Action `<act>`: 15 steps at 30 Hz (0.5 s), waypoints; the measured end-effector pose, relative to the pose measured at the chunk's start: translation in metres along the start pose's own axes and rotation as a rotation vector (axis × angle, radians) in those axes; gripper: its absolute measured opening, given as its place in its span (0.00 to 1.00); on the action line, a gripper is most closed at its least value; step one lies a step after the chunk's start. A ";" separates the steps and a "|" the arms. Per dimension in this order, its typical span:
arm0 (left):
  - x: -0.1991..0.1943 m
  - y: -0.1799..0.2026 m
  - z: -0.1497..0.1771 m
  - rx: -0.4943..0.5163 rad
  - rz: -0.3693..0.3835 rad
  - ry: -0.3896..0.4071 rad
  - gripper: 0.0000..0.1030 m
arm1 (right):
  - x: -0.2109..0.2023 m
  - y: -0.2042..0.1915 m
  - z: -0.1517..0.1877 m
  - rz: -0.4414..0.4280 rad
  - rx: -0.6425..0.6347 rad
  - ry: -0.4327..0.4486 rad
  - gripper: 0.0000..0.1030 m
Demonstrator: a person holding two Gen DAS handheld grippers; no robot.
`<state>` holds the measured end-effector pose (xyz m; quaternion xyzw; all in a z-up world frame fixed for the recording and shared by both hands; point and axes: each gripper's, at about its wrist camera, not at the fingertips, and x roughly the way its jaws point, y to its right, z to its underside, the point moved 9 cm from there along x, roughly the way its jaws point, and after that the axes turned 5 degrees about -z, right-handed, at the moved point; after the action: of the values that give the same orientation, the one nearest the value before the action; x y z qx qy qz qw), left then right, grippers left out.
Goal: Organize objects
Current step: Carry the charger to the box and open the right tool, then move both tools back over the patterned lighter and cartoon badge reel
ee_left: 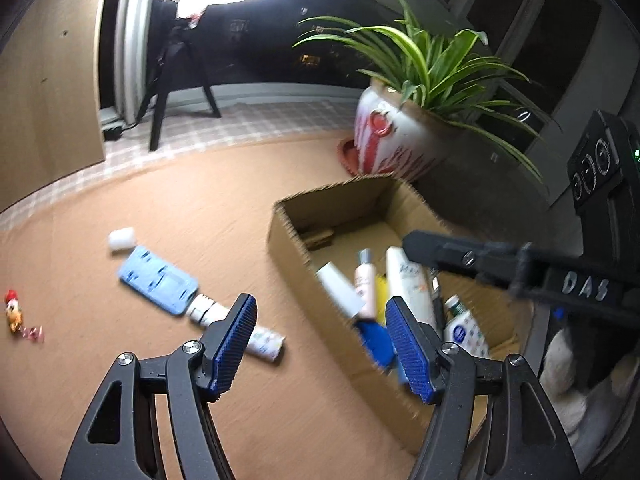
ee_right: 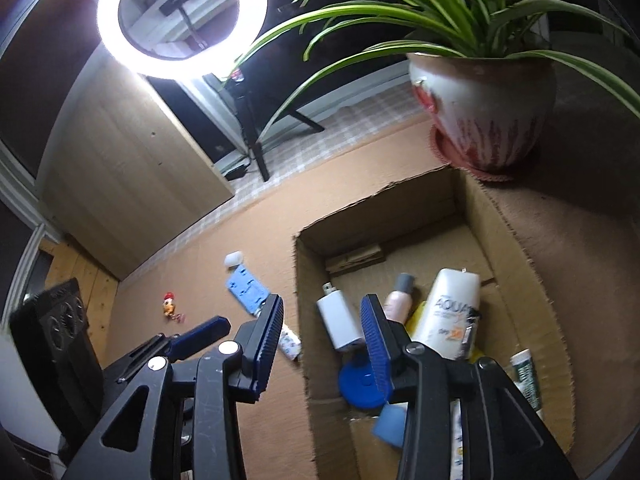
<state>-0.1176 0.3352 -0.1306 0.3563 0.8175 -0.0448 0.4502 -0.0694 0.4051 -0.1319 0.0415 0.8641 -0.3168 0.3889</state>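
Take the cardboard box [ee_left: 304,240] as your landmark. It stands open on the mat [ee_left: 180,208]. Inside it, near your end, several containers lie side by side: a flat spray bottle [ee_right: 338,320], a capped bottle [ee_right: 398,296] to its right, then a large tube [ee_right: 450,308], with a small tube [ee_right: 526,372] against the right wall. A round lid [ee_right: 356,384] lies nearer you than these. Behind the box, to its right, stands the potted plant [ee_left: 400,136]. Left of the box on the mat you find a tube [ee_left: 264,340], a flat case [ee_left: 158,278] behind it, then a small cap [ee_left: 121,239]. Farthest left lies a toy figure [ee_left: 14,312].
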 end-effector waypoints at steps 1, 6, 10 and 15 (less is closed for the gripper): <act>-0.002 -0.006 0.005 -0.007 -0.003 -0.007 0.68 | 0.000 -0.003 0.002 -0.004 -0.004 -0.002 0.36; -0.017 -0.043 0.033 -0.055 -0.041 -0.030 0.68 | 0.001 -0.020 0.014 -0.044 -0.026 -0.024 0.36; -0.029 -0.080 0.054 -0.111 -0.078 -0.052 0.68 | 0.006 -0.038 0.021 -0.072 -0.069 -0.055 0.36; -0.052 -0.115 0.078 -0.160 -0.116 -0.048 0.68 | 0.027 -0.072 0.032 -0.090 -0.163 -0.126 0.36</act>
<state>-0.1165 0.1908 -0.1656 0.2703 0.8268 -0.0137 0.4932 -0.0903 0.3242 -0.1292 -0.0493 0.8618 -0.2645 0.4300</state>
